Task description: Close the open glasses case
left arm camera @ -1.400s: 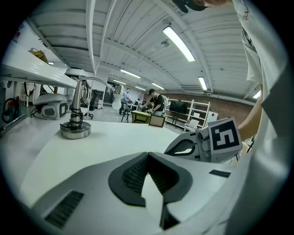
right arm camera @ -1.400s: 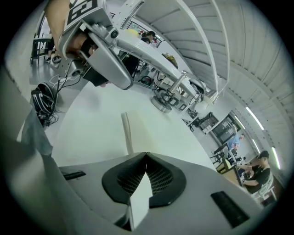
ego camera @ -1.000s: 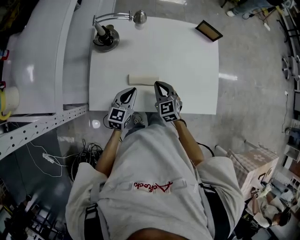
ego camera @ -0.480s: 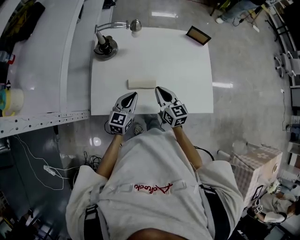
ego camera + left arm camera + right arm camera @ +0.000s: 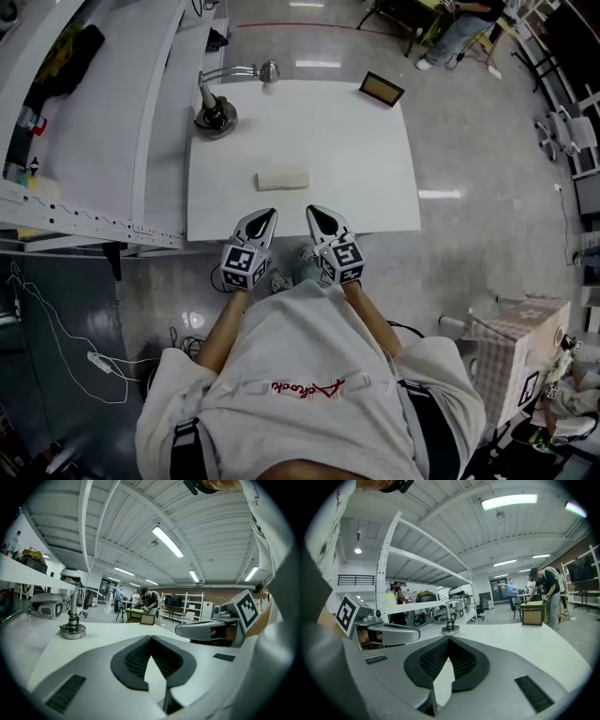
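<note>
The glasses case (image 5: 283,180) is a low cream oblong that lies crosswise on the white table (image 5: 356,169), and its lid looks down. Both grippers hover at the table's near edge, short of the case and not touching it. My left gripper (image 5: 267,215) is shut with nothing in it, its tips meeting in the left gripper view (image 5: 151,638). My right gripper (image 5: 313,212) is shut and empty too, as the right gripper view shows (image 5: 449,639). The jaws hide the case in both gripper views.
A metal stand on a round base (image 5: 215,117) with a bent arm and round head (image 5: 269,70) sits at the table's far left corner. A dark framed tray (image 5: 379,89) lies at the far right corner. White shelving (image 5: 94,141) runs along the left. People stand in the background.
Both grippers have drawn back from the case toward the person and risen, and the right one has rolled. The case has stayed in place on the table.
</note>
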